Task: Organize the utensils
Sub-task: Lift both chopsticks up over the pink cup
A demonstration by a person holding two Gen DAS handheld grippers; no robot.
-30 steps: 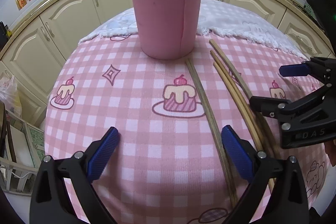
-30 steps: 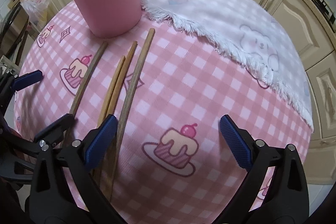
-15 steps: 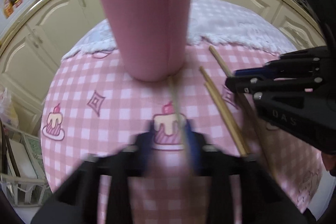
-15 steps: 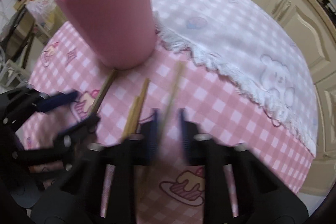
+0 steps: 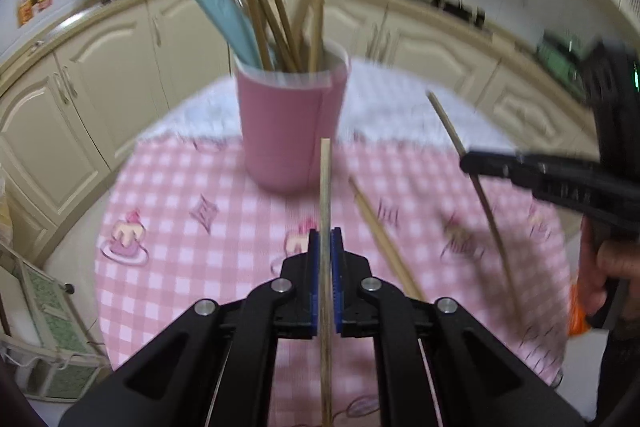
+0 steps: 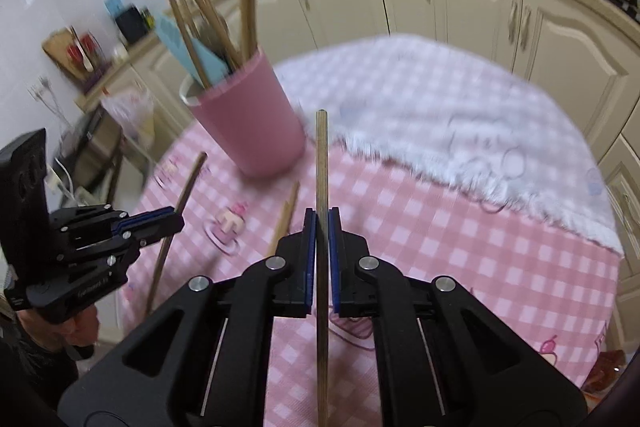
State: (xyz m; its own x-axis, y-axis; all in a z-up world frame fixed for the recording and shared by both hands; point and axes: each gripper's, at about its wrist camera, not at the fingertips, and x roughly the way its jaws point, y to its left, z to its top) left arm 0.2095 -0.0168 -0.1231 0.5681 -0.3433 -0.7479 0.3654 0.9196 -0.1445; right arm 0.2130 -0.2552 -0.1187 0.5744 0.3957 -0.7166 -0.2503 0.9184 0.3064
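Observation:
My left gripper (image 5: pixel 325 239) is shut on a pale wooden chopstick (image 5: pixel 325 183) that points toward the pink utensil cup (image 5: pixel 292 131). My right gripper (image 6: pixel 322 223) is shut on a darker chopstick (image 6: pixel 322 163), held above the table. Several chopsticks and a teal spatula (image 5: pixel 224 15) stand in the cup (image 6: pixel 248 131). A pair of chopsticks (image 5: pixel 384 235) still lies on the pink checked tablecloth (image 5: pixel 192 267). In the left wrist view the right gripper (image 5: pixel 472 161) comes in from the right; in the right wrist view the left gripper (image 6: pixel 172 221) sits at the left.
A white fringed cloth (image 6: pixel 460 131) covers the far part of the round table. Cream kitchen cabinets (image 5: pixel 80 99) ring the table. A low rack (image 5: pixel 52 339) stands on the floor at left. A person's hand (image 5: pixel 616 267) grips the right tool.
Both grippers went from wide open to shut, each on one chopstick, and lifted them off the tablecloth. Both views have risen and tilted up, showing the cup's top.

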